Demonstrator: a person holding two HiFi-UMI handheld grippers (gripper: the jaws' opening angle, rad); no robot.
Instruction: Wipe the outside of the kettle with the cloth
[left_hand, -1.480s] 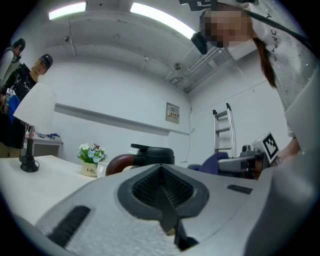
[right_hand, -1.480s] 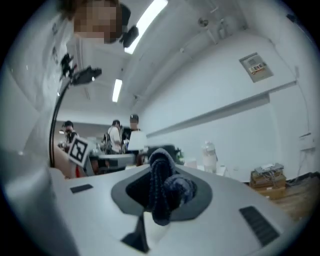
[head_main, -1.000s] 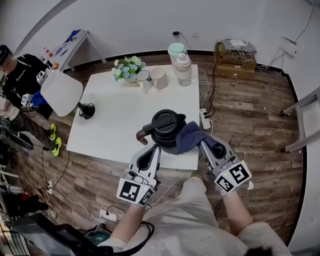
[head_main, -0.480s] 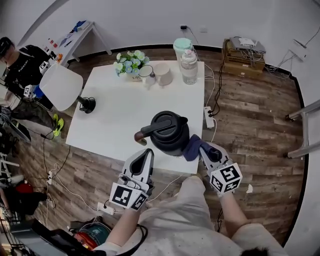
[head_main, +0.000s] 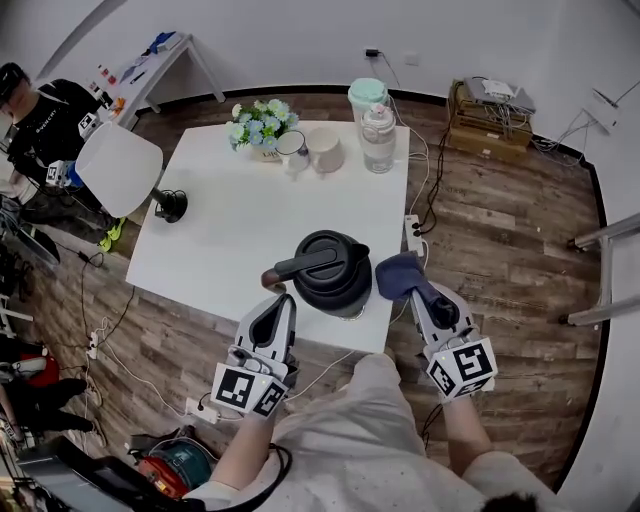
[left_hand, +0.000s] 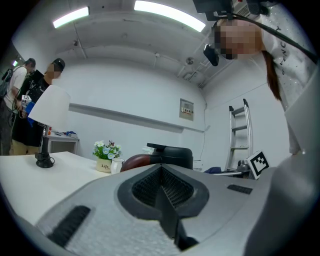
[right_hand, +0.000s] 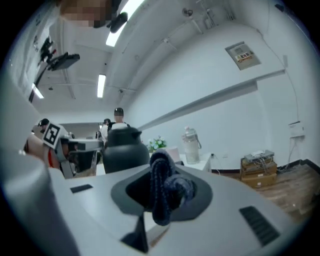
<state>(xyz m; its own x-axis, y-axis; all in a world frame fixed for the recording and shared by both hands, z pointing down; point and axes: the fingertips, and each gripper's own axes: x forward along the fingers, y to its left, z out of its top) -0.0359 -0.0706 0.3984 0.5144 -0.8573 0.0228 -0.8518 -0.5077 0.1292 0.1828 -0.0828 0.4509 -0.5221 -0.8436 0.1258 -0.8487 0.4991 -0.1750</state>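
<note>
The black kettle (head_main: 332, 270) stands near the front edge of the white table (head_main: 230, 235), its brown handle (head_main: 290, 268) pointing left. My right gripper (head_main: 408, 283) is shut on a dark blue cloth (head_main: 398, 274), bunched just right of the kettle with a thin gap between them. My left gripper (head_main: 286, 300) is shut with nothing in it, just in front of the handle. In the left gripper view the kettle (left_hand: 172, 155) rises beyond the left gripper (left_hand: 161, 167). The right gripper view shows the cloth (right_hand: 162, 192) wedged in the right gripper (right_hand: 159, 167), the kettle (right_hand: 121, 148) at left.
A flower pot (head_main: 258, 125), two cups (head_main: 290, 150), a clear bottle (head_main: 378, 135) and a mint-lidded container (head_main: 365, 95) line the table's far edge. A white lamp (head_main: 120, 170) stands at its left. A power strip (head_main: 413, 236) lies right of the table. A person (head_main: 40, 120) is at far left.
The cloth was pressed against the kettle's right side; it has come off and sits slightly to the right. My left gripper has drawn back a little from the handle.
</note>
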